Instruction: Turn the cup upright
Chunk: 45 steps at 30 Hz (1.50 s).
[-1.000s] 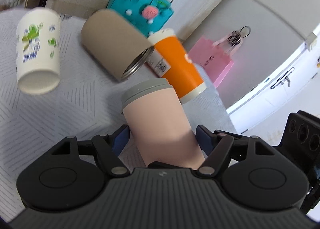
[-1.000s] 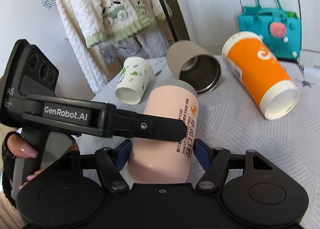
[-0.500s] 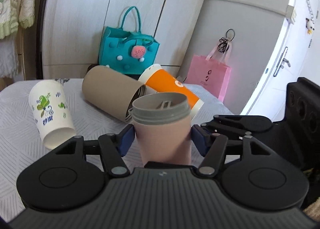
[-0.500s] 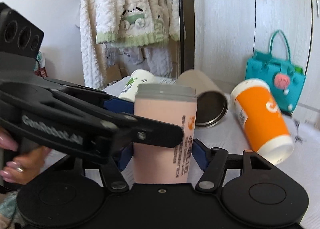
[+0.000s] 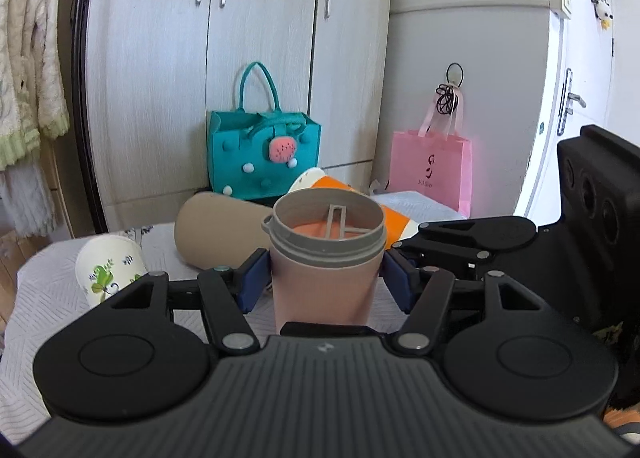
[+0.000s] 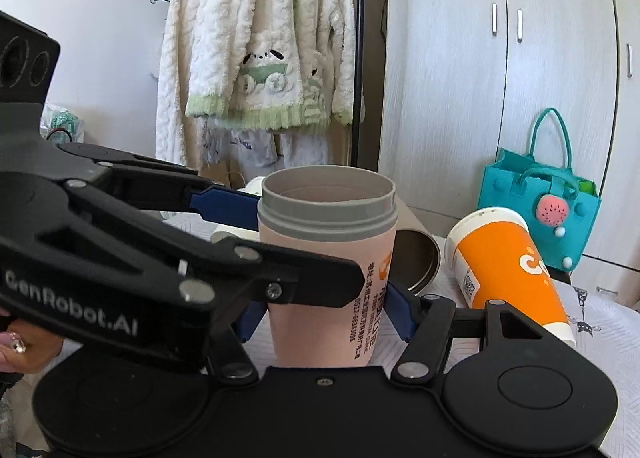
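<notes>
A pink cup with a grey rim (image 5: 326, 278) stands upright, mouth up, between the blue pads of my left gripper (image 5: 325, 278), which is shut on its sides. My right gripper (image 6: 326, 314) is also shut on the same pink cup (image 6: 328, 278), from another side. The left gripper's fingers (image 6: 224, 206) cross the right wrist view at the cup. The cup's base is hidden behind the gripper bodies.
A tan cup (image 5: 216, 230), an orange cup (image 6: 508, 274) and a white leaf-printed paper cup (image 5: 108, 270) lie on their sides on the white cloth-covered table (image 5: 28, 298). A teal bag (image 5: 264, 154) and a pink bag (image 5: 430, 170) stand by the wardrobe behind.
Both grippers have turned the pink cup from lying tilted on its side to standing upright with its mouth up. The other cups have stayed lying down.
</notes>
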Tool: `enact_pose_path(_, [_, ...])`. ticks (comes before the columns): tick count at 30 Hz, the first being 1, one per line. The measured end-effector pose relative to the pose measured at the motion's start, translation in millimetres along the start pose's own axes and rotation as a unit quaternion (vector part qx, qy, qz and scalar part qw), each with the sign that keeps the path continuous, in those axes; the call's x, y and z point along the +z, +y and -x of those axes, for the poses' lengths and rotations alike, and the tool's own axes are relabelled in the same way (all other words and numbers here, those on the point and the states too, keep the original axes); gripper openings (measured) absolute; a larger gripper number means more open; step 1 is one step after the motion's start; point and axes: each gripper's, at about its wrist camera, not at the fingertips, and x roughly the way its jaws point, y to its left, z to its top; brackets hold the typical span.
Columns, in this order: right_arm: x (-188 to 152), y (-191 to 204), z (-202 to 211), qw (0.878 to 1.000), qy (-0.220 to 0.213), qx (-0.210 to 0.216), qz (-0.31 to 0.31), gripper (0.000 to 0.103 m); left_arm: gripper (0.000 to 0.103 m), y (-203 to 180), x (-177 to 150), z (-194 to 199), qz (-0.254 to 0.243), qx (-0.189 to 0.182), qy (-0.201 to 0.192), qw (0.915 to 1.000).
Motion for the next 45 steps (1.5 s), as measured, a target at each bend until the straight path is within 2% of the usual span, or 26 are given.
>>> enact_pose_path(4, [-3.4, -3.1, -6.3, 1.000, 0.015, -0.001, -0.005, 0.068, 0.061, 5.2, -3.5, -6.0, 0.020, -0.011, 0.008, 0.9997])
enact_pose_path(10, [-3.5, -4.6, -5.5, 1.000, 0.023, 0.001, -0.007, 0.068, 0.061, 1.2, -6.6, -5.2, 0.017, -0.012, 0.004, 0.9998])
enact_pose_path(14, [-4.6, -3.6, -4.6, 1.000, 0.021, -0.004, -0.014, 0.068, 0.064, 1.8, -6.6, -7.0, 0.032, -0.020, 0.019, 0.9991])
enact_pose_path(21, [-5.9, 2.2, 3.3, 1.000, 0.010, -0.017, -0.010, 0.081, 0.069, 3.5, -10.8, -4.2, 0.050, -0.024, 0.021, 0.9983])
enact_pose_path(29, [-13.4, 4.0, 25.1, 0.999, 0.017, -0.036, -0.007, 0.082, 0.071, 2.8, -13.8, 21.3, 0.060, -0.002, 0.028, 0.9978])
enact_pose_path(31, [-17.1, 5.1, 34.2, 0.999, 0.014, -0.044, -0.012, 0.082, 0.071, 2.6, -15.4, 30.3, 0.065, 0.006, 0.029, 0.9974])
enact_pose_path(33, [-18.9, 7.9, 42.7, 0.999, 0.010, -0.048, -0.016, 0.083, 0.072, -1.0, -16.5, 39.5, 0.059, 0.029, 0.026, 0.9975])
enact_pose_path(39, [-18.7, 21.8, 71.0, 0.998, -0.014, -0.061, -0.013, 0.086, 0.080, -12.9, -16.5, 62.9, 0.039, 0.123, 0.032, 0.9912])
enact_pose_path(45, [-18.3, 33.5, 98.0, 0.997, -0.029, -0.074, -0.019, 0.087, 0.085, -15.3, -19.6, 86.0, 0.038, 0.143, 0.040, 0.9882])
